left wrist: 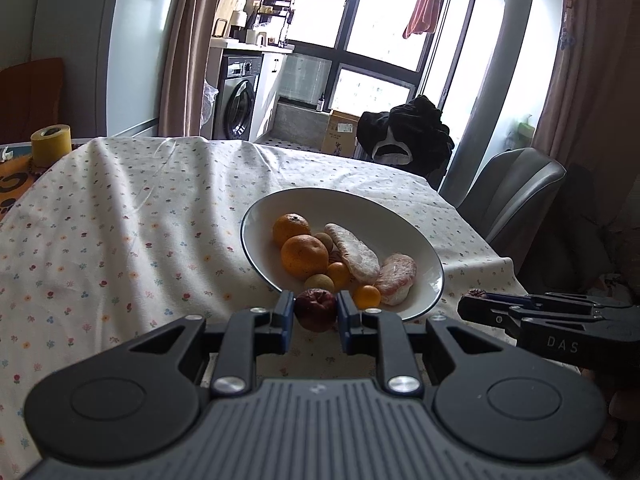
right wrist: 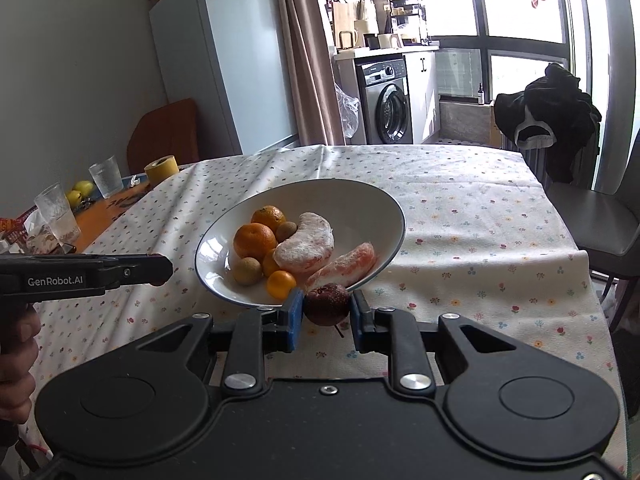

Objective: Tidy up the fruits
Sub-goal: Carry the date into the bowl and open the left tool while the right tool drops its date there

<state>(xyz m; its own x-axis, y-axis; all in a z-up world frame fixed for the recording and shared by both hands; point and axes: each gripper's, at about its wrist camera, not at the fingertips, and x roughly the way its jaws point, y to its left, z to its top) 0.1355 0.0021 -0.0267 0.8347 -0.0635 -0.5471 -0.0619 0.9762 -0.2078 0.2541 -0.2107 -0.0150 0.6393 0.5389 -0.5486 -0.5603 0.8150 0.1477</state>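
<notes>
A flowered tablecloth (left wrist: 120,240) covers the table, rumpled into long folds. On it, near the front edge, sits a wide white plate (left wrist: 360,200) with a thin dark rim. It appears tipped in both views, though the lens may cause that.

The left gripper (left wrist: 316,304) pinches a dark red fruit (left wrist: 316,310) between its blue-padded fingers, just in front of the plate's near rim. The fruit is round, dull and deeply wrinkled, with a dimple on top. The right gripper (right wrist: 326,308) likewise clamps a second dark fruit (right wrist: 326,305), maroon and rough-skinned, with a thin stem poking out below, at the near rim of the plate.

In the plate lie two peeled citrus segments (left wrist: 356,254), pale with pink flesh under white pith. Left of them are two mandarins (left wrist: 304,255), touching each other. Around these sit two small kumquats (left wrist: 367,297) and two brownish round fruits (left wrist: 319,283), which I cannot name for sure.

Each gripper hides the plate's nearest rim and the cloth below it. Seen side-on from the right wrist, the left gripper's tip shows no fruit. From the left wrist, only a brown starry end of the second fruit shows at the right gripper's tip. A hand (right wrist: 16,360) on the left handle is cut off by the frame.
</notes>
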